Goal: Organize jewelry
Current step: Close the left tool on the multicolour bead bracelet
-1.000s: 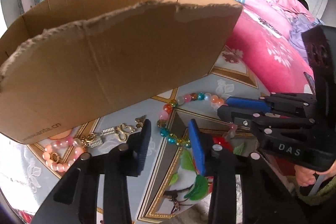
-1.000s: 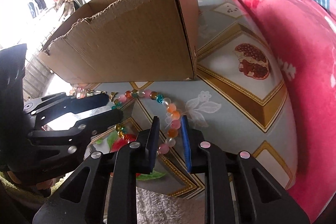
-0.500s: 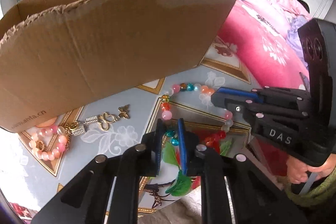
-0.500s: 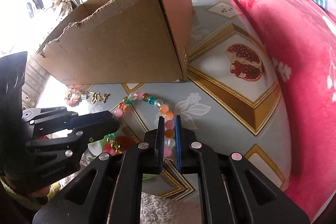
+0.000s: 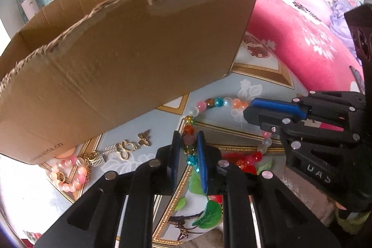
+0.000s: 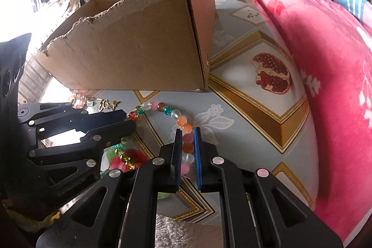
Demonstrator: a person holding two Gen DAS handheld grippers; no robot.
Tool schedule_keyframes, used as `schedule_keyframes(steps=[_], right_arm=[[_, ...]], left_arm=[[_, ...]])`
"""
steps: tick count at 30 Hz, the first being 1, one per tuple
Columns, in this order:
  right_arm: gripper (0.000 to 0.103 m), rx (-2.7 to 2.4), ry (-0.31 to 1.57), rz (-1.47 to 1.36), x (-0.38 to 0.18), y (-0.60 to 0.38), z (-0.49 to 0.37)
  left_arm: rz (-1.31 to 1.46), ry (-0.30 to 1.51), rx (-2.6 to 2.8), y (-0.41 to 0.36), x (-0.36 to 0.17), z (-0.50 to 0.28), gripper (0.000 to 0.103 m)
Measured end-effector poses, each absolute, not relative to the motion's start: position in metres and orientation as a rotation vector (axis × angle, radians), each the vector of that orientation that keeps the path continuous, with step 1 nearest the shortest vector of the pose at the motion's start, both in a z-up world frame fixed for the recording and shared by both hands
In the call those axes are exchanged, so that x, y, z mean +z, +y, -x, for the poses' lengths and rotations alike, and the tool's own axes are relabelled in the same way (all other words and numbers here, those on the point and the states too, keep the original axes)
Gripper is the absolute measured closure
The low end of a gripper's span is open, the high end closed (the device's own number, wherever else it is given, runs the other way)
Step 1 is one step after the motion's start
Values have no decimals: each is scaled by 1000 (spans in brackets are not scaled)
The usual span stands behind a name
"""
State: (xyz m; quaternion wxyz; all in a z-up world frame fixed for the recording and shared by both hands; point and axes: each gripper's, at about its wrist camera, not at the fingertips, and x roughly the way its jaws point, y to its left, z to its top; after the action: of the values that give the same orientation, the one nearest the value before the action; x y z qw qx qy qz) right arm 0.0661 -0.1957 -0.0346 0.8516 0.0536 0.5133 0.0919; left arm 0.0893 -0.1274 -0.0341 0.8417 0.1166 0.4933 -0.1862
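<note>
Glass-looking beads in orange, teal, pink and milky white make up the bracelet (image 5: pixel 209 104) I am working on, lying on the patterned tablecloth (image 5: pixel 253 85) just in front of the torn cardboard box (image 5: pixel 130 57). In the left wrist view, my left gripper (image 5: pixel 188 150) has its blue pads nearly closed on one side of the loop, beads pinched between them, while the right gripper (image 5: pixel 267 108) comes in from the side over the far part of the strand. This view alone shows a pink bead bracelet (image 5: pixel 69 176) and gold butterfly charms (image 5: pixel 130 148) beside the box's corner. In the right wrist view, my right gripper (image 6: pixel 187 150) is likewise almost shut on the strand's other side, an orange and a pink bead clamped between the pads; here I also see the box's right wall and the pink quilt (image 6: pixel 325 85). I judge the strand light, limp and slippery, probably on elastic, so pinching between beads should hold better than on one round bead.
</note>
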Motion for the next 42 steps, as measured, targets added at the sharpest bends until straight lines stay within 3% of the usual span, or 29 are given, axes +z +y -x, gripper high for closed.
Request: schedule_keyframes(steps=[4,42], right_arm=[[95,191,1079,-113,-34,-195,-63],[96,171,1084,-141,-29,-201,-72]], left_arm=[[-268,1040,-376,-131,-35,-90,93],[-235,1027,-368,-123,-28,-92,93]])
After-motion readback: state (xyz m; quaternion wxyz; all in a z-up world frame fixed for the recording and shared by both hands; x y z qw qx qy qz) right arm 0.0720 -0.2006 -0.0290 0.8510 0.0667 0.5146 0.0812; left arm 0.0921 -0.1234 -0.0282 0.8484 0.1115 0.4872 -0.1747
